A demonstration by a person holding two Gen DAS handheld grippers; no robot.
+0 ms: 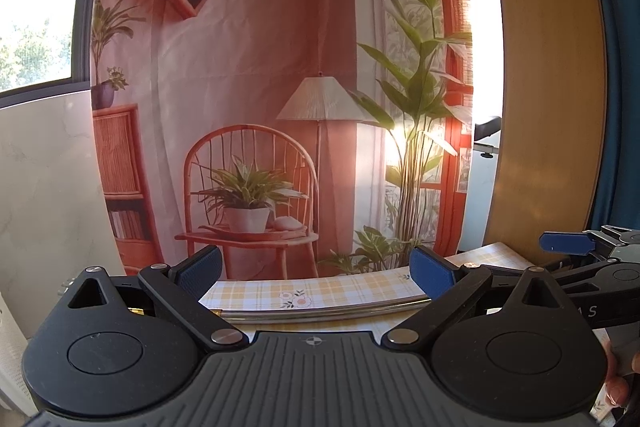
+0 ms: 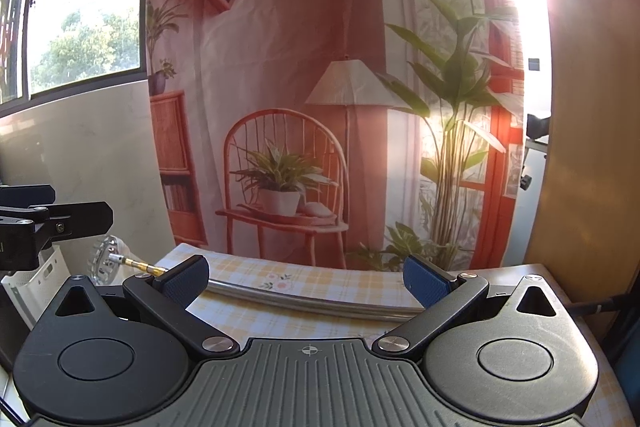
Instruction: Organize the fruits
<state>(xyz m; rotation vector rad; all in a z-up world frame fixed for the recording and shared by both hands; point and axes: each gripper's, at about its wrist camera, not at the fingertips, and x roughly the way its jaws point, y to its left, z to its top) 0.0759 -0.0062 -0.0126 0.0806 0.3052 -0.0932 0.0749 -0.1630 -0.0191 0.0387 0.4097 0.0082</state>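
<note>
No fruit shows in either view. My left gripper (image 1: 316,269) is open, its blue pads wide apart above the far edge of a table under a yellow plaid cloth (image 1: 320,293). My right gripper (image 2: 306,277) is open too, with nothing between its fingers, held over the same cloth (image 2: 280,315). A curved metal rail (image 1: 320,313) runs across the cloth behind both grippers, also visible as the rail (image 2: 304,301) in the right wrist view. The right gripper's blue fingertip (image 1: 564,242) shows at the right edge of the left wrist view.
A printed backdrop (image 1: 280,87) of a chair, lamp and plants hangs just behind the table. A window (image 2: 84,7) is at the left, a wooden panel (image 1: 548,87) at the right. A white crate (image 2: 36,279) and a clear glass object (image 2: 106,259) sit left of the table.
</note>
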